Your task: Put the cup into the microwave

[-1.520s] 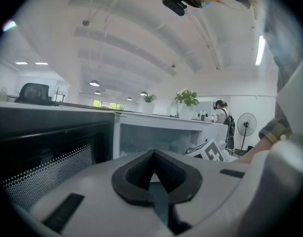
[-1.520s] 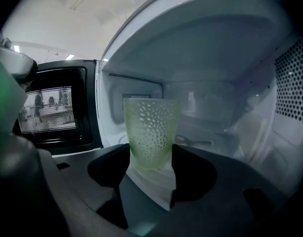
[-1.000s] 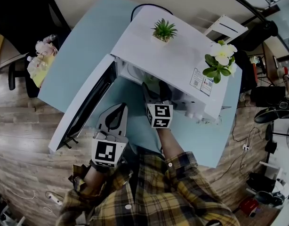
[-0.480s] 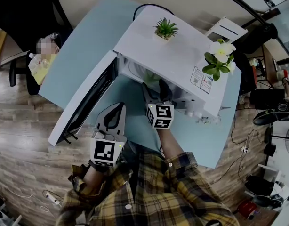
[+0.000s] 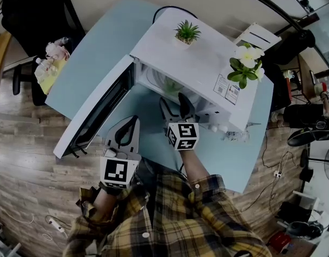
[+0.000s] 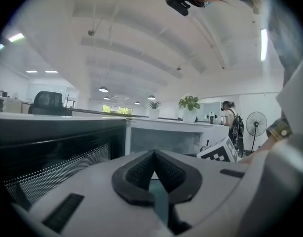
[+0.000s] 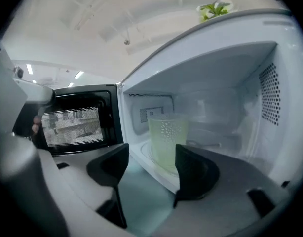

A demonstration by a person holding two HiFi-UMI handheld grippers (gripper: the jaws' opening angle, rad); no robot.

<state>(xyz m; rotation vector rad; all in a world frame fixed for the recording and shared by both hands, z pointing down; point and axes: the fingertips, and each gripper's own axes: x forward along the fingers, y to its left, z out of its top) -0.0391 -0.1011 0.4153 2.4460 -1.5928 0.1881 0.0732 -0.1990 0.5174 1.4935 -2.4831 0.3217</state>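
A pale green cup [image 7: 167, 141] stands upright inside the white microwave [image 5: 202, 68], on its floor; in the head view only a green patch of the cup [image 5: 171, 85] shows in the cavity. My right gripper [image 5: 172, 105] [image 7: 150, 168] is open just outside the cavity's mouth, apart from the cup, nothing between its jaws. The microwave door [image 5: 97, 108] [image 7: 72, 120] hangs wide open to the left. My left gripper [image 5: 129, 128] [image 6: 154, 171] is shut and empty, in front of the door over the light blue table [image 5: 89, 52].
Two potted plants [image 5: 186, 33] [image 5: 245, 63] stand on the microwave's top. A black cable [image 5: 167, 8] runs behind it. A bag of things [image 5: 51, 63] lies off the table's far left corner. Black office chairs [image 5: 30, 15] stand around.
My right gripper has drawn back out of the microwave cavity, with its jaws open and the cup left inside. The left gripper has barely moved.
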